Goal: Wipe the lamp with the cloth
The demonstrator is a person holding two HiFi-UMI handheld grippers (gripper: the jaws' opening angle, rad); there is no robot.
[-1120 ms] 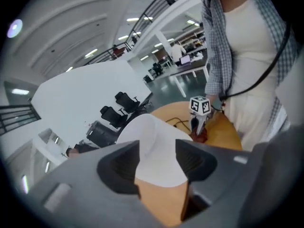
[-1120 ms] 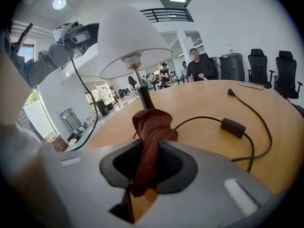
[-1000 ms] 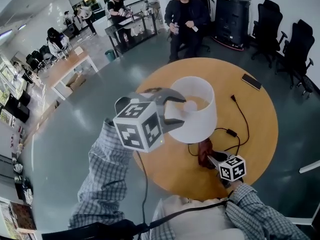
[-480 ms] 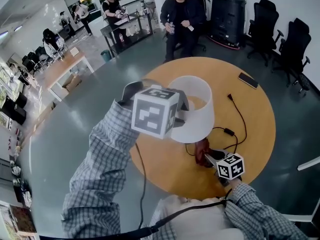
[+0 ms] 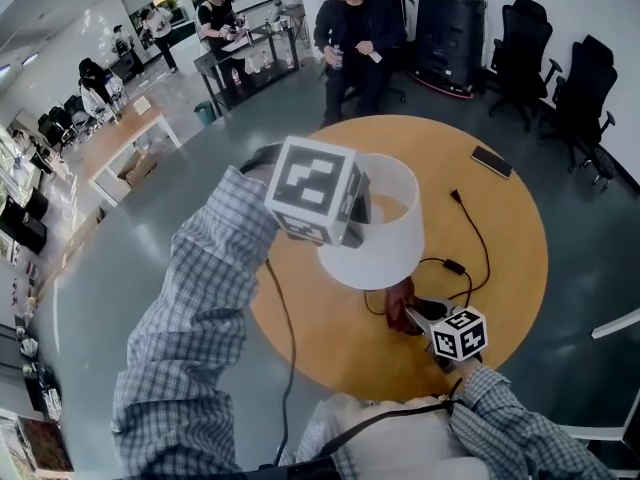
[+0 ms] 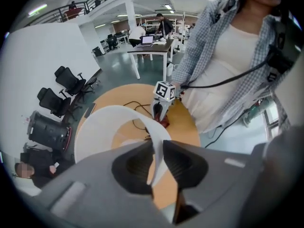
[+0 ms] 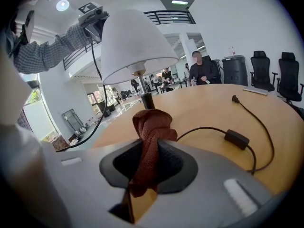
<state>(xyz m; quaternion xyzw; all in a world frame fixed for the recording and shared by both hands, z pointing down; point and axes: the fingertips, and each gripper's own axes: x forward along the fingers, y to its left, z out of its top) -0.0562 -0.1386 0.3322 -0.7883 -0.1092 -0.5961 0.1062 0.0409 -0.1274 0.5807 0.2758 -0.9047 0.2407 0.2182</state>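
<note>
Left gripper (image 6: 158, 146): held high at the near-left rim of the lamp shade (image 5: 385, 238), pointing steeply down. Its jaws are closing, with the thin shade wall between them.
Right gripper (image 7: 152, 146): low over the desk (image 5: 510, 238), on the near side of the lamp (image 7: 135, 42). Its jaws are pinching the cloth (image 7: 152, 122).
Cloth: rust-red and bunched, it stands up out of the jaws just in front of the dark lamp stem (image 7: 146, 101). Contact with the stem cannot be told.
Lamp: stands near the middle of the round wooden desk, with a white conical shade.
Cord (image 7: 259, 122): black, with an inline switch, looped on the desk right of the lamp.
Phone (image 5: 492, 161): lies flat at the far right of the desk, well apart from the lamp.
</note>
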